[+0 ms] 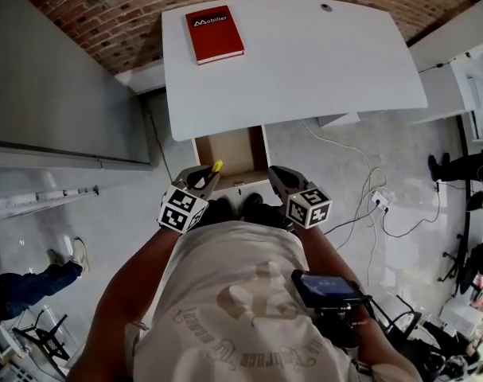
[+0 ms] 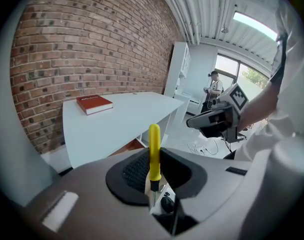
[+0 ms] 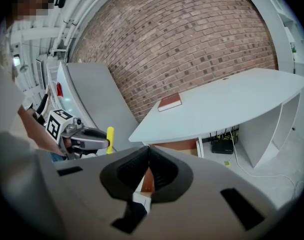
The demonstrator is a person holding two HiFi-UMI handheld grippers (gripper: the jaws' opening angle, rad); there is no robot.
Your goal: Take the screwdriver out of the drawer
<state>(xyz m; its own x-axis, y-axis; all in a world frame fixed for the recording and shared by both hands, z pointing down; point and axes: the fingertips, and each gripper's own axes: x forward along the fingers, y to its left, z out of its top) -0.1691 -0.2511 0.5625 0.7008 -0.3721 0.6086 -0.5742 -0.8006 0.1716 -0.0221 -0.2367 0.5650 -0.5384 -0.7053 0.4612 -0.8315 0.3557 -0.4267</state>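
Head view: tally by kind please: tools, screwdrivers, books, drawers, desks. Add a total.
tools: 2, the left tool and the right tool
screwdriver: 1, yellow handle, held in the left tool
book: 1, red, on the desk
drawer: 1, open
desk: 1, white
total: 6

Legible text: one word, on the book.
"Mobilier" in white across the cover top of the red hardcover book (image 1: 215, 33) on the white tabletop (image 1: 305, 62). Black-and-white square codes on the marker cube (image 1: 182, 210) of the left gripper (image 1: 209, 173) and on that of the right gripper (image 1: 274, 172). Curved print on the pale shirt (image 1: 249, 325) is too blurred to read.
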